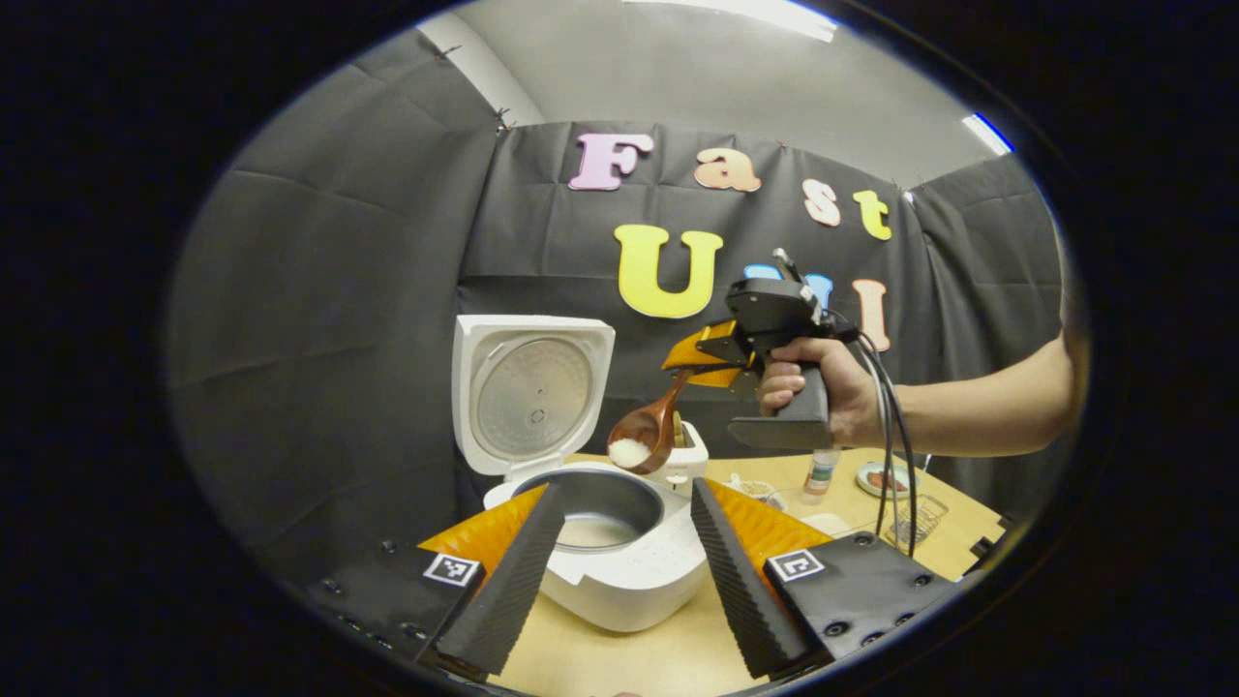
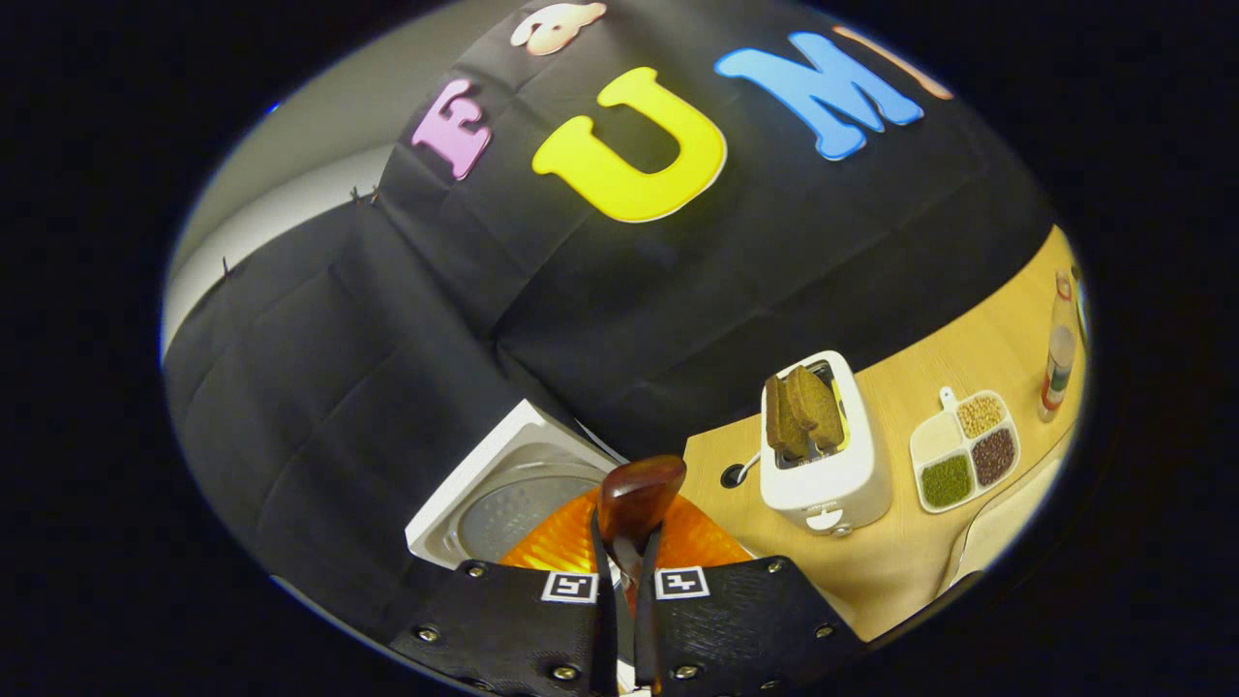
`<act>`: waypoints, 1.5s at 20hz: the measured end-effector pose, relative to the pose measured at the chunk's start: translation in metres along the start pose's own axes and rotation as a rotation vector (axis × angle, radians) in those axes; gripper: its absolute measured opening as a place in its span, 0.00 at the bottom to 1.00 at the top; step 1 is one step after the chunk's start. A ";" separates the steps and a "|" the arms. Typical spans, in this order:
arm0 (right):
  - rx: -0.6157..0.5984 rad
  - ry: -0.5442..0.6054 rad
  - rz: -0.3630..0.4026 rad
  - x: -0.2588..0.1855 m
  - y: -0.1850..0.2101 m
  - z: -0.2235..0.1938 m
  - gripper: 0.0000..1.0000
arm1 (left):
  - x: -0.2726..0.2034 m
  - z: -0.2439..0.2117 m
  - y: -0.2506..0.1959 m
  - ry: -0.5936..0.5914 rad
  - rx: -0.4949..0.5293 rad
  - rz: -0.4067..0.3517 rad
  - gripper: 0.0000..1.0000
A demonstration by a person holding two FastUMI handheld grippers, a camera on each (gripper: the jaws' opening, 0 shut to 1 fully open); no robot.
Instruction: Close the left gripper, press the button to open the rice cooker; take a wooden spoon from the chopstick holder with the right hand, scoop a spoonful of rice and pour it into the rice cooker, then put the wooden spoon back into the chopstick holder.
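The white rice cooker [image 1: 629, 571] stands on the table with its lid [image 1: 532, 392] up and a little rice in its inner pot [image 1: 600, 513]. My left gripper [image 1: 625, 489] is open, with one finger on each side of the cooker and nothing between them. A hand holds my right gripper [image 1: 692, 363] above and to the right of the pot. That gripper [image 2: 624, 557] is shut on the handle of the wooden spoon [image 2: 639, 494]. The spoon [image 1: 650, 426] hangs tilted over the pot's far rim, with a lump of white rice [image 1: 629, 452] in its bowl.
A white toaster [image 2: 823, 474] with two slices of brown bread stands right of the cooker lid [image 2: 503, 503]. Farther right are a divided dish of grains [image 2: 968, 450] and a bottle [image 2: 1060, 358]. A small plate [image 1: 886, 479] and a wire basket [image 1: 915, 523] sit on the wooden table [image 1: 600, 658].
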State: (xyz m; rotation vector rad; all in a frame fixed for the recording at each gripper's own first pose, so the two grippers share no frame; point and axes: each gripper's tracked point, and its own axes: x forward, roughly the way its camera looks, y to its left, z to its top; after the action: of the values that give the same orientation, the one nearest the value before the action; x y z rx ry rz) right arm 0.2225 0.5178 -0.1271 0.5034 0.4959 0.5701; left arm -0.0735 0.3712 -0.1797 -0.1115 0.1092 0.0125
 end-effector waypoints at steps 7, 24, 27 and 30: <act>-0.409 0.054 0.005 0.023 0.038 -0.032 0.07 | -0.008 -0.004 0.005 -0.004 -0.013 0.041 0.93; -0.450 -0.040 0.075 -0.014 0.067 -0.017 0.07 | -0.012 -0.002 -0.002 -0.015 -0.049 0.027 0.93; -0.237 -0.050 0.051 -0.023 0.040 0.002 0.07 | -0.004 0.004 -0.016 -0.023 -0.042 -0.012 0.93; -0.081 -0.070 0.024 -0.047 0.013 0.023 0.07 | 0.007 0.012 -0.028 -0.032 -0.018 -0.039 0.90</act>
State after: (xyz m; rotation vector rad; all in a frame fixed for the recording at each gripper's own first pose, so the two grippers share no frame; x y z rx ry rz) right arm 0.1957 0.4912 -0.0882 0.4509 0.3996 0.5911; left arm -0.0648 0.3452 -0.1653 -0.1318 0.0751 -0.0236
